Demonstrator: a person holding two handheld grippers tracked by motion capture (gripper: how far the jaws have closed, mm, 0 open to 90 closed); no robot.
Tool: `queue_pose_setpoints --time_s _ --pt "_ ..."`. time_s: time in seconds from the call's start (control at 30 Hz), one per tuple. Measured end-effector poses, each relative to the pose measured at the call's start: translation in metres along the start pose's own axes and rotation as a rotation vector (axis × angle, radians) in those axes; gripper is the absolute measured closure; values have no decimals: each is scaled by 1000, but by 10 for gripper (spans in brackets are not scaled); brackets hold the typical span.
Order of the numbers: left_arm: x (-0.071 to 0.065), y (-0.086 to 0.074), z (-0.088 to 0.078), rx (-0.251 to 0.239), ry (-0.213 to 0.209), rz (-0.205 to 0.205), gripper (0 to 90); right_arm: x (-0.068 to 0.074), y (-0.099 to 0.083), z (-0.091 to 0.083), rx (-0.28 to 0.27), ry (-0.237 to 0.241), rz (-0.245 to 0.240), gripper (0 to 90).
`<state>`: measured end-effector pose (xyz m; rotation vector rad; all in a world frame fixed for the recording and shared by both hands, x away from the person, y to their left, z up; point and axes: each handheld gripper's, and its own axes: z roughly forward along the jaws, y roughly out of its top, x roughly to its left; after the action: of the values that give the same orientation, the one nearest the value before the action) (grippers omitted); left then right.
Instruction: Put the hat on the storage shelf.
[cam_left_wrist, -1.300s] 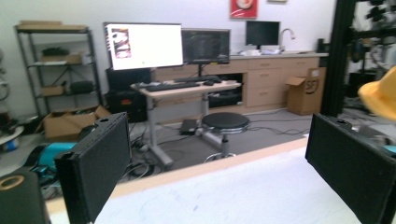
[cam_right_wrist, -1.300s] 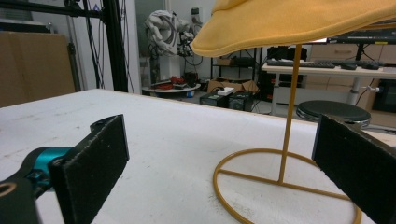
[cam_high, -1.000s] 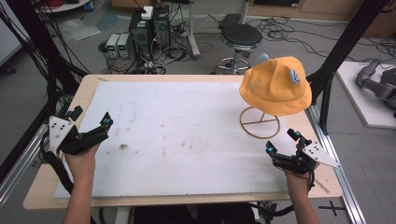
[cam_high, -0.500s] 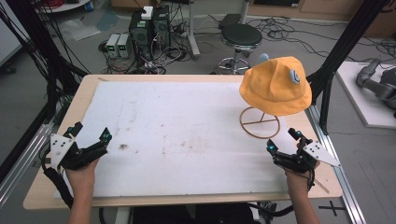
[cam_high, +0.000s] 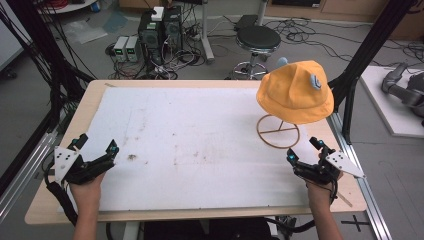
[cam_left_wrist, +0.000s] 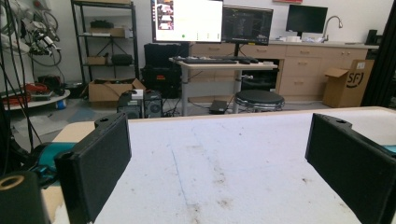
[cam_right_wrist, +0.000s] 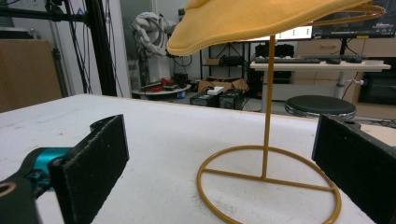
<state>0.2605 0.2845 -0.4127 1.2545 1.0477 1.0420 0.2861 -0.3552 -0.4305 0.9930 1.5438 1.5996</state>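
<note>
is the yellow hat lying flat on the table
No, the yellow hat sits raised on a gold wire stand, its brim well above the white table cover.

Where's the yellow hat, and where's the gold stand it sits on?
Yellow cloth hat (cam_high: 292, 92), high view, on its crown.
Gold wire stand (cam_right_wrist: 267, 100), right gripper view, on its upright rod.

In the right gripper view the top edge cuts off the yellow hat (cam_right_wrist: 261, 18) above its brim, and the bottom edge clips the near rim of the wire stand (cam_right_wrist: 268, 182).
</note>
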Motion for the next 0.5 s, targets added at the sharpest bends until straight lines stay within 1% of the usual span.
queue_pose_setpoints --time_s 0.3,0.5 --pt "-2 1 -1 -2 -15 4 73 1 1 -2 -1 0 0 33" --pt "-1 0 0 -1 -20 -3 73 1 1 -2 -3 -3 -5 33"
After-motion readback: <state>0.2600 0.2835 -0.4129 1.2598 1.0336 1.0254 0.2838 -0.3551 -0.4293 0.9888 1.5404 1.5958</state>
